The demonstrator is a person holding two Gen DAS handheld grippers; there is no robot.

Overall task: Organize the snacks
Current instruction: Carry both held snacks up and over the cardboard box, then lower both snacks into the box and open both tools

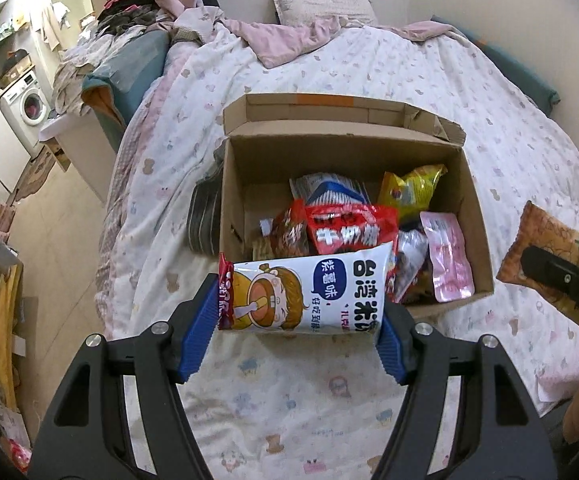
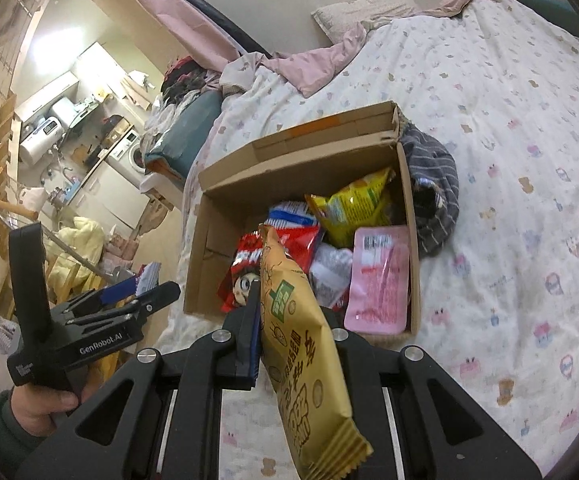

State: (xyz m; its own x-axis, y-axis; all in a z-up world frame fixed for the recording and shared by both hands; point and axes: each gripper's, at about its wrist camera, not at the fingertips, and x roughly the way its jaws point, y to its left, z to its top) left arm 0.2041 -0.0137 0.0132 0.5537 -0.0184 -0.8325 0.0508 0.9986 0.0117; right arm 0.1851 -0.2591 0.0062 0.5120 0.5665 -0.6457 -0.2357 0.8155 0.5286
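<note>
An open cardboard box (image 1: 345, 152) sits on the bed and holds several snack packets. My left gripper (image 1: 299, 312) is shut on a white snack packet (image 1: 309, 292) with a cartoon face, held just in front of the box's near edge. My right gripper (image 2: 293, 332) is shut on a tan snack bar packet (image 2: 301, 344), held upright before the box (image 2: 289, 168). The right gripper and its packet also show at the right edge of the left wrist view (image 1: 561, 276). The left gripper shows at the left of the right wrist view (image 2: 137, 296).
The bed has a white patterned quilt (image 1: 409, 64) with a pink blanket and pillow at its head. A dark striped cloth (image 2: 433, 192) lies against the box. A washing machine (image 1: 29, 104) and clutter stand to the left beyond the bed.
</note>
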